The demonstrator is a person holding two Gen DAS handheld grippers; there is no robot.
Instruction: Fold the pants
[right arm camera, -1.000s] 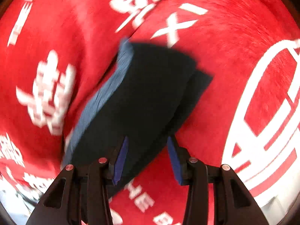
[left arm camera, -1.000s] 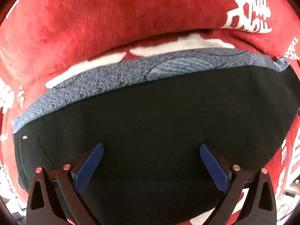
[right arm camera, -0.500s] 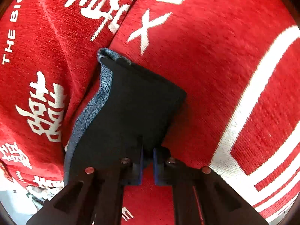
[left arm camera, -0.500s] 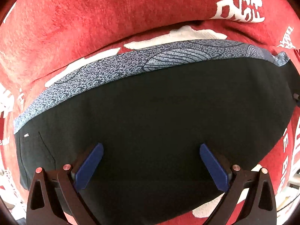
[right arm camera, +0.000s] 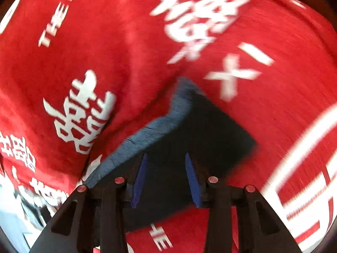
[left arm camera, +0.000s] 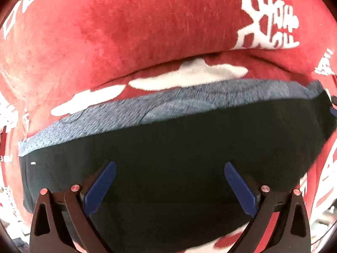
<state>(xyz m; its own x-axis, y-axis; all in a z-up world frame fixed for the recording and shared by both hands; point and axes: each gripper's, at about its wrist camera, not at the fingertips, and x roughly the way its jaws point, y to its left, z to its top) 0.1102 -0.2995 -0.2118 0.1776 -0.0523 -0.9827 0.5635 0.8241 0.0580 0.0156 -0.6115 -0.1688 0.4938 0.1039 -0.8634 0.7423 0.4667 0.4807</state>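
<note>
The folded pants (left arm camera: 179, 160) lie on a red cover (left arm camera: 147, 31), grey patterned band along the far edge. The left gripper (left arm camera: 170, 181) hangs over them, jaws spread wide and empty; the right gripper (right arm camera: 166, 179) has its jaws opening, nothing pinched. Risk: a pad snagging the top layer would drag the fold apart. Readable on the cover: "THE", with large white characters.

Folded black pants (left arm camera: 168, 158) with a blue-grey patterned waistband (left arm camera: 168, 107), lying flat in a compact rectangle on a red cloth printed with white characters.
</note>
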